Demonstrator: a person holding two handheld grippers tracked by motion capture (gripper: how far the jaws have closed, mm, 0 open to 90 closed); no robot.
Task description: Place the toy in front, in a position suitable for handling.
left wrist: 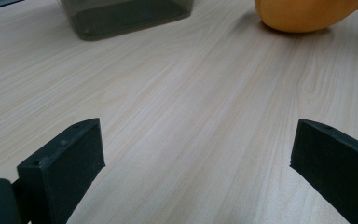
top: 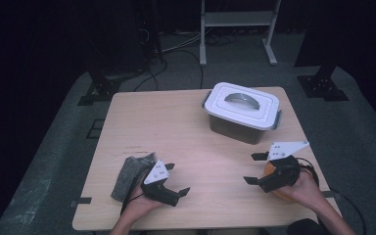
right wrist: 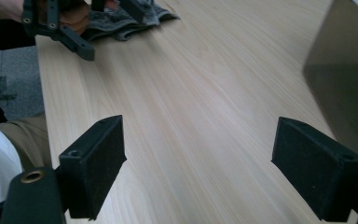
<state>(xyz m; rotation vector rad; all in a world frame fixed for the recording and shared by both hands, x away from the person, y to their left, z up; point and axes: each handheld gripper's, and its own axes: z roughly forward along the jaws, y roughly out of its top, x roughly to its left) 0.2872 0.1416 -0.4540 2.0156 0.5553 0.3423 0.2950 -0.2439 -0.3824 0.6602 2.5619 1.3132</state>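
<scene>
My left gripper [top: 177, 178] rests open near the table's front left, jaws wide apart with bare wood between them [left wrist: 198, 154]. A folded grey cloth [top: 129, 174] lies just to its left, partly under the hand. My right gripper [top: 252, 168] is open at the front right, nothing between its jaws [right wrist: 200, 158]. Under the right hand sits an orange rounded object [top: 273, 169], which also appears in the left gripper view [left wrist: 303, 14]. A grey box with a white handled lid [top: 242, 111] stands closed at the back right.
The light wooden table [top: 176, 122] stands on grey carpet. A white metal stand [top: 237, 22] is behind it and dark stand bases sit to either side. In the right gripper view, the box wall [right wrist: 345, 70] is close on the right and the cloth [right wrist: 126, 21] lies far ahead.
</scene>
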